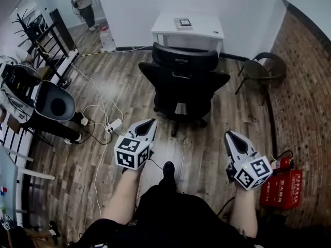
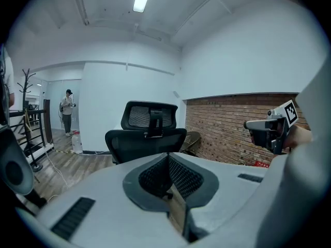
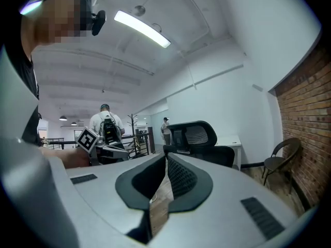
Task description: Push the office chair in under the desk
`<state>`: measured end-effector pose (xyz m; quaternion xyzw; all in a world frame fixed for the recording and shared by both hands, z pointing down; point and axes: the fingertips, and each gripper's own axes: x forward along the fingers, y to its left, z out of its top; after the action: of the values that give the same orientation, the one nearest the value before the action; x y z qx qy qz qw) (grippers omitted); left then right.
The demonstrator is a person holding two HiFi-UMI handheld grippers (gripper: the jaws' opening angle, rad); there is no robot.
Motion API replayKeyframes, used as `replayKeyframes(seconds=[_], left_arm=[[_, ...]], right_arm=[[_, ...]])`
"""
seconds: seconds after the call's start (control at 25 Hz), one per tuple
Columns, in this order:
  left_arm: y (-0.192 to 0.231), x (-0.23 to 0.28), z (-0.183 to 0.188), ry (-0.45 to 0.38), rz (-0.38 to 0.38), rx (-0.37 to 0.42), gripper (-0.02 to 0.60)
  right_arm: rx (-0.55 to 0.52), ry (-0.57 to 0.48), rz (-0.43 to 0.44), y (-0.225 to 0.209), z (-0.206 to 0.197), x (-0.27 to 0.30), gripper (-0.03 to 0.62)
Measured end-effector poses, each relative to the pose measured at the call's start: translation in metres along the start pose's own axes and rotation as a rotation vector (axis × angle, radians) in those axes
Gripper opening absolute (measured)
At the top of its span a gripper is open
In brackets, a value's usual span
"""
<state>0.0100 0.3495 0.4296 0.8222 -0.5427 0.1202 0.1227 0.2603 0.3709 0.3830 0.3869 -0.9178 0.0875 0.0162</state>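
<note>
I hold both tools low over the wooden floor [image 1: 103,81], and neither touches anything. The left tool [image 1: 149,124] is clenched: in the left gripper view its two ribbed pads [image 2: 181,175] meet at the tips with nothing between them. The right tool [image 1: 231,137] is clenched too, and in the right gripper view its pads [image 3: 180,177] are pressed together and empty. The two tools sit apart, one on each side of my legs, both pointing forward.

The office chair [image 1: 183,81] stands on the floor ahead of me, between the tools and the surface [image 1: 207,32]. Its backrest and headrest are turned toward me and its seat faces the surface. The white surface stands against the far wall. The chair is out in front of it, not tucked in, and its headrest is near the front edge. Both tools are well short of the chair.

Beside the brick wall [image 1: 305,87] to my right stands a folding chair [image 1: 265,66], and a red box [image 1: 283,189] sits on the floor just beside the right tool. To the left, a power strip [image 1: 114,125] lies on the floor with white cables running from it. A water bottle [image 1: 107,39] stands near the wall. A person [image 1: 83,3] stands far off in the doorway.
</note>
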Motion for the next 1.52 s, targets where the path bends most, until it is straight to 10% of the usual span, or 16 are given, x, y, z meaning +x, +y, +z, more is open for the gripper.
replayKeyframes(seconds=[0.8,1.52], left_arm=[[0.172,0.16,0.033,0.053,-0.077,-0.015,0.014],[0.194,0.262,0.03,0.133,0.002,-0.096,0.093]], right_arm=[[0.025,0.128,-0.134,-0.09,0.001,0.211,0.006],[0.131,0.261,-0.333,-0.233,-0.046,0.275,0.117]])
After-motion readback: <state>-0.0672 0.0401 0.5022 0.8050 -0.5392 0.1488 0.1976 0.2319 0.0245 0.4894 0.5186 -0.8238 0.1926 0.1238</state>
